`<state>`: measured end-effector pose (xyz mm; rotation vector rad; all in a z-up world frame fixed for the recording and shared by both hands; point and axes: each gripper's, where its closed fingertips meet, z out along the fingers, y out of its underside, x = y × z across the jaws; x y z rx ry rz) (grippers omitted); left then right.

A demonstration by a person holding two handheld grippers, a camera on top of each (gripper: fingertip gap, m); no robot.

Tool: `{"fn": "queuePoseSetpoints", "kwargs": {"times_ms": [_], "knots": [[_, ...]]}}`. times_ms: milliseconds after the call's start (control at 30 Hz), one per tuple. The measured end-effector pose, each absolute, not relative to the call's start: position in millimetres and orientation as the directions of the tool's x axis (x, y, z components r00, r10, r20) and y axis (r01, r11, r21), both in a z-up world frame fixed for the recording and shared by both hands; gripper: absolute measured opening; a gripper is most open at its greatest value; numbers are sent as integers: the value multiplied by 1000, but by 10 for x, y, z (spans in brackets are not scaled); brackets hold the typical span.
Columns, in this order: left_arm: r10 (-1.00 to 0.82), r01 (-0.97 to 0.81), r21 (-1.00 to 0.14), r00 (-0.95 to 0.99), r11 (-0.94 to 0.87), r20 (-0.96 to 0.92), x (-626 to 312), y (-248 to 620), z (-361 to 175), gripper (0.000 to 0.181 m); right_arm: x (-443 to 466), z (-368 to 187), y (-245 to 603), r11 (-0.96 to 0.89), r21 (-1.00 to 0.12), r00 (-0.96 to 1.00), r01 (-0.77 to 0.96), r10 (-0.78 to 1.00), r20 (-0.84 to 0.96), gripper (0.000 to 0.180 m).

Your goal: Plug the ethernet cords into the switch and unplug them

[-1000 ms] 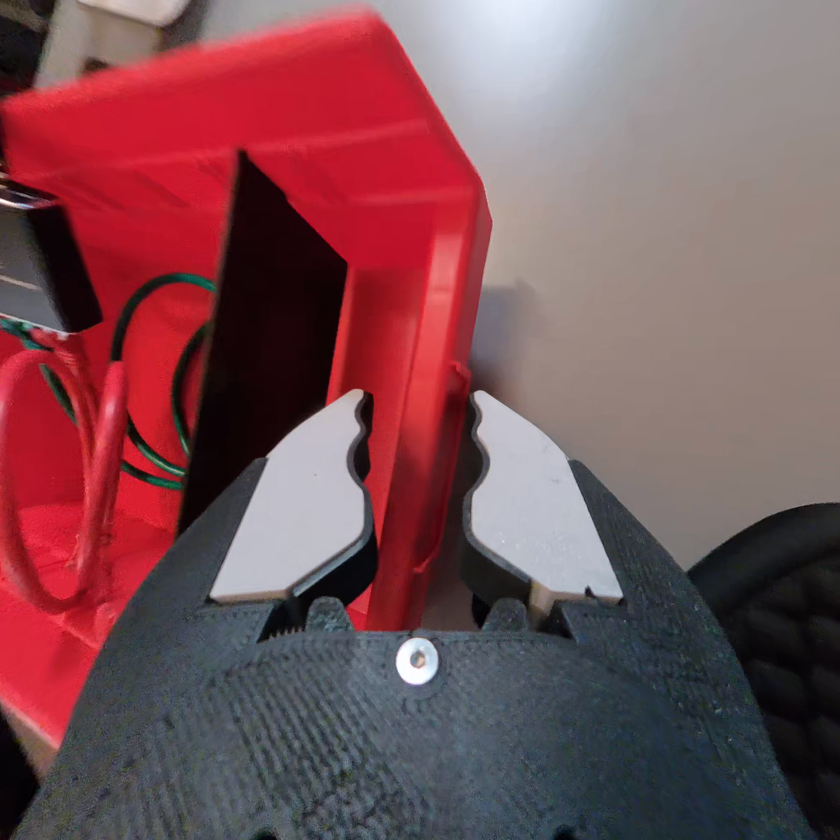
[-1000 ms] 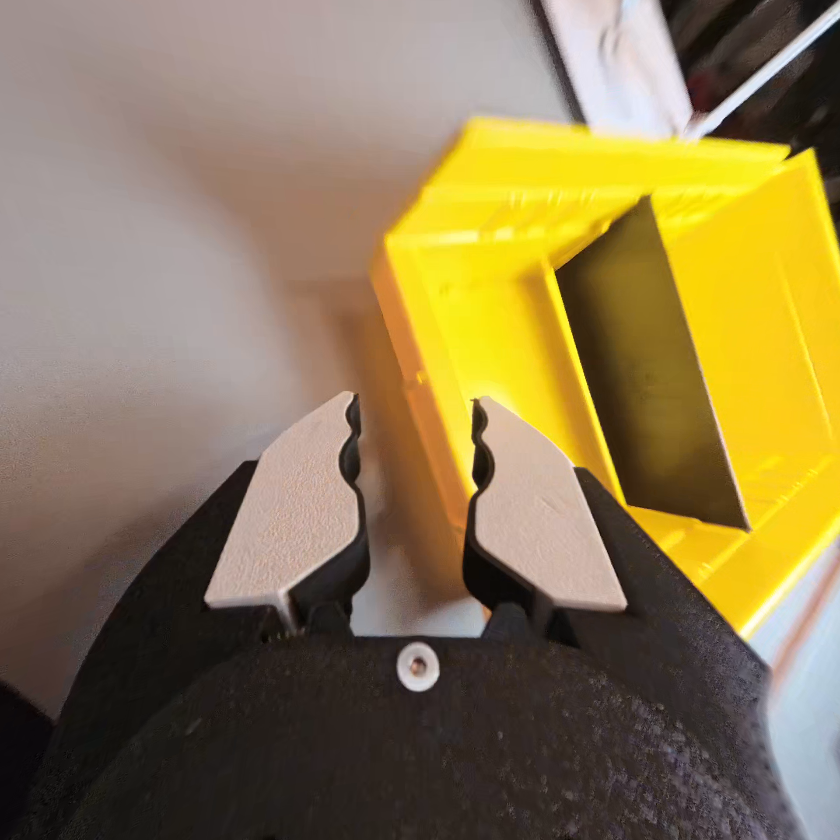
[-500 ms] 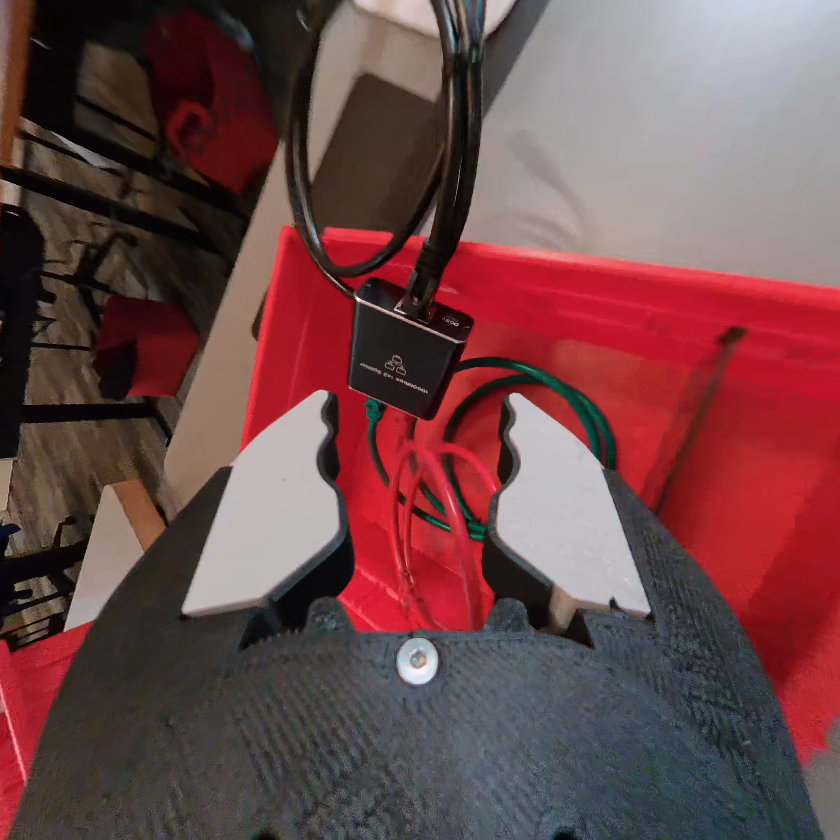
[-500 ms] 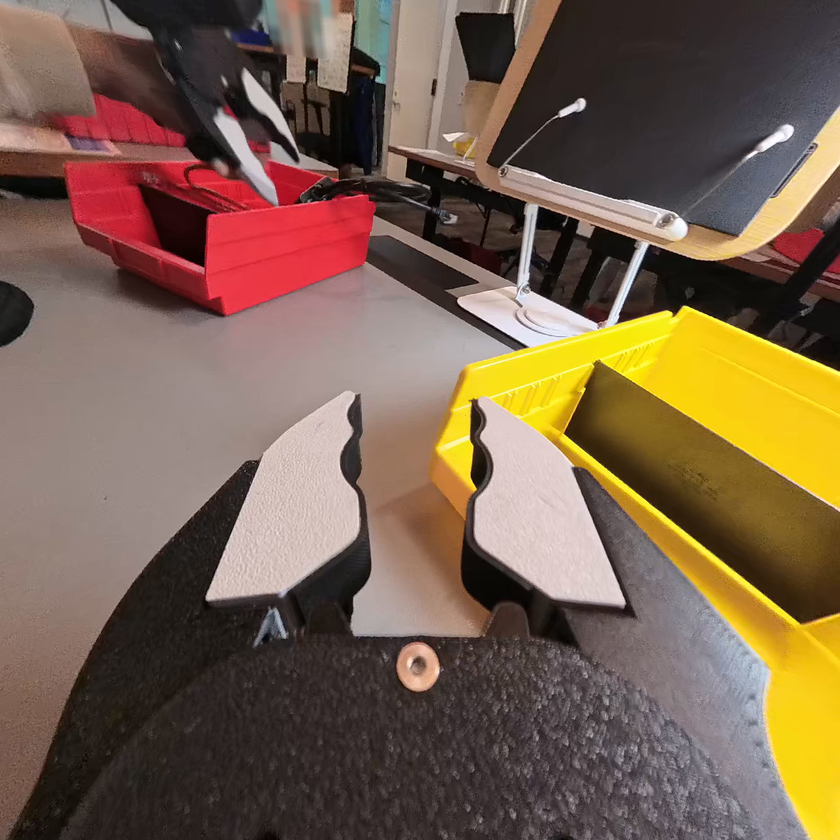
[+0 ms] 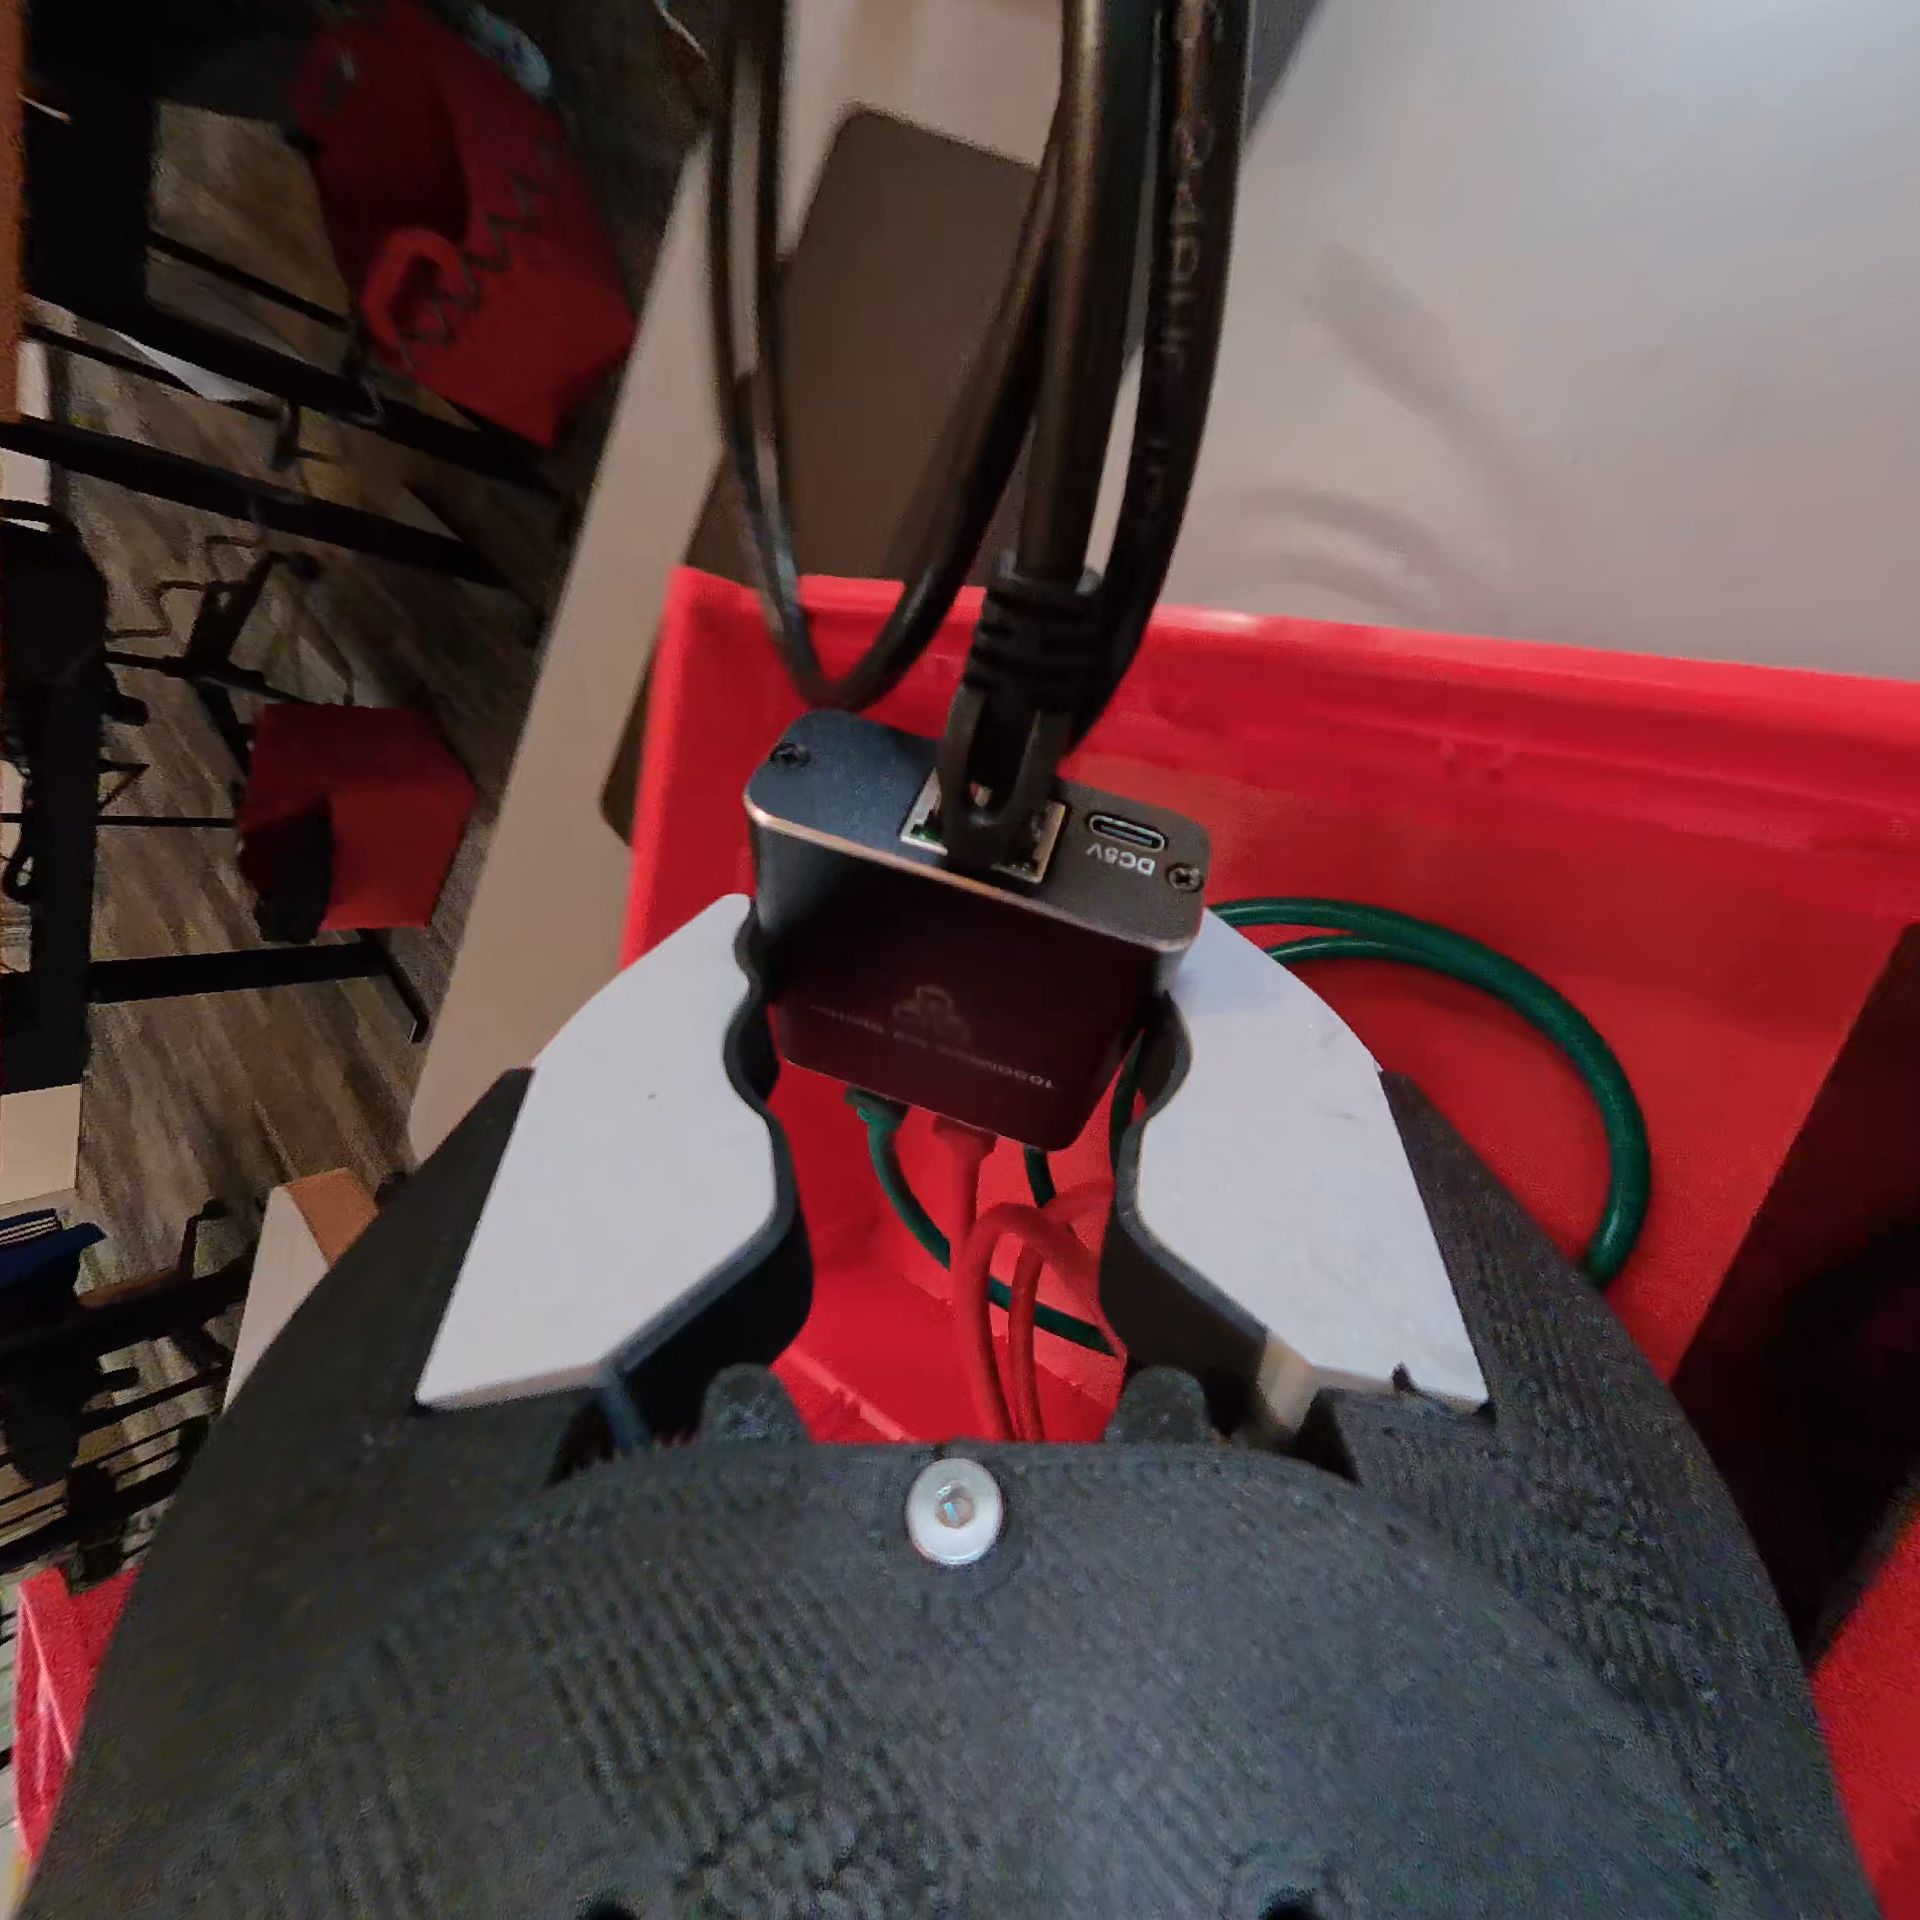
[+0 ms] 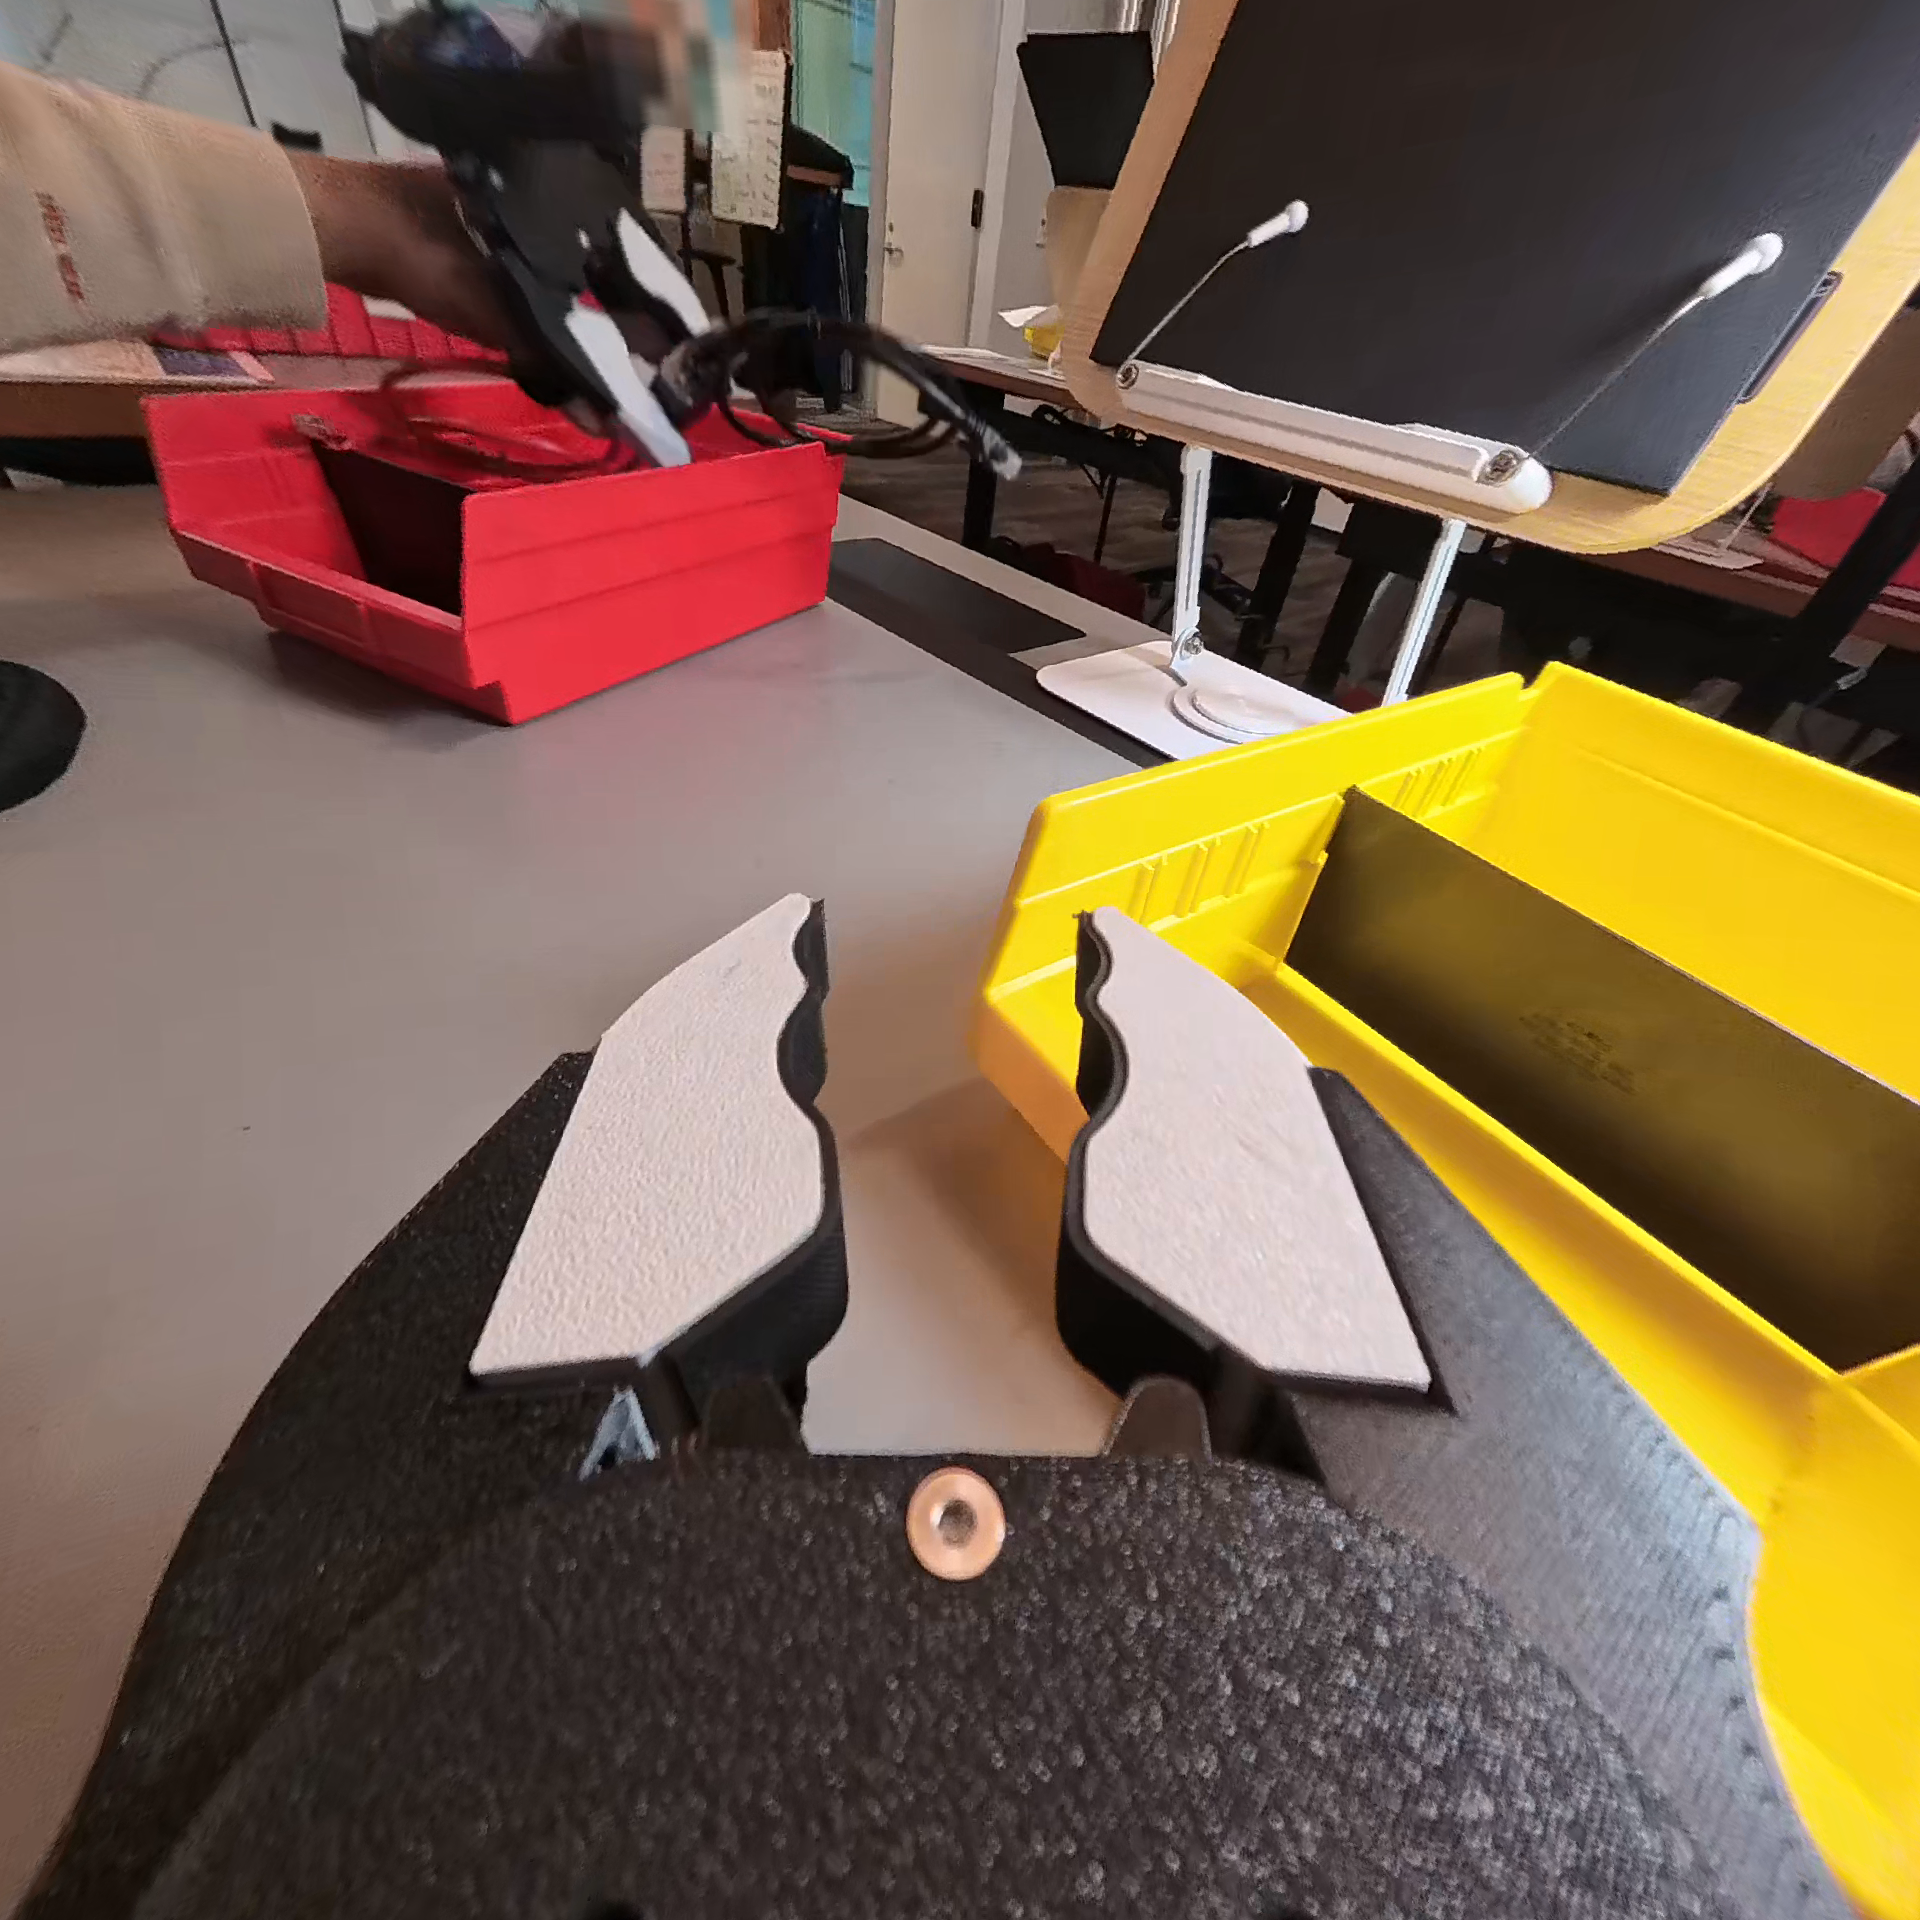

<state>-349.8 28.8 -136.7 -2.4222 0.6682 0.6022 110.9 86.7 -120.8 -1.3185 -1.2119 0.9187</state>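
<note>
My left gripper (image 5: 966, 935) is shut on the small dark switch (image 5: 966, 997), one finger on each side, over the red bin (image 5: 1455, 748). A black ethernet cord (image 5: 1039, 675) is plugged into the switch's far face and loops upward. A green cord (image 5: 1558, 1039) and a red cord (image 5: 1008, 1299) enter its near face and coil in the bin. In the right wrist view the left gripper (image 6: 644, 405) hangs over the red bin (image 6: 623, 582) with black cord trailing. My right gripper (image 6: 951, 935) is open and empty, low over the grey table.
A yellow bin (image 6: 1195, 842) with a dark divider (image 6: 1558, 1060) sits just right of my right gripper. A dark board on a white stand (image 6: 1455, 260) rises behind it. A person's sleeve (image 6: 135, 229) reaches in from the left. The red bin also has a dark divider (image 5: 1829, 1247). My hands' fingertips stand some 45 centimetres from each other.
My left gripper swung from the red bin's outer wall to over its inside, came down around the switch and closed on it. My right gripper tilted up from the yellow bin and stays open.
</note>
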Motion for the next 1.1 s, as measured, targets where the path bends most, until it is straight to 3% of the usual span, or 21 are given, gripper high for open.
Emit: {"fn": "queuePoseSetpoints", "kwargs": {"times_ms": [200, 400, 600, 700, 833, 1100], "knots": [[-161, -536, -583, 805, -611, -571, -3510, 125, -335, 69, 1018, -1077, 790, 118, -983, 168, 138, 976, 141, 45], [-3, -507, -768, 835, -391, -550, -3263, -99, 861, 69, 753, -608, 570, 182, -981, 111, 73, 976, 189, 45], [-54, -457, -874, 889, -166, -455, -2446, -172, 1564, 68, 311, 198, 189, 230, -972, 33, -58, 973, 228, 45], [-146, -446, -890, 891, -97, -430, -1860, -103, 1535, 68, 130, 558, -64, 232, -967, -4, -108, 972, 233, 46], [-258, -437, -897, 876, -64, -408, -1095, 42, 1113, 68, 29, 763, -310, 198, -971, -25, -136, 979, 203, 47], [-236, -526, -841, 840, -130, -489, -311, 348, 113, 67, -147, 318, -84, 28, -999, 41, 24, 999, 29, 52]]}}
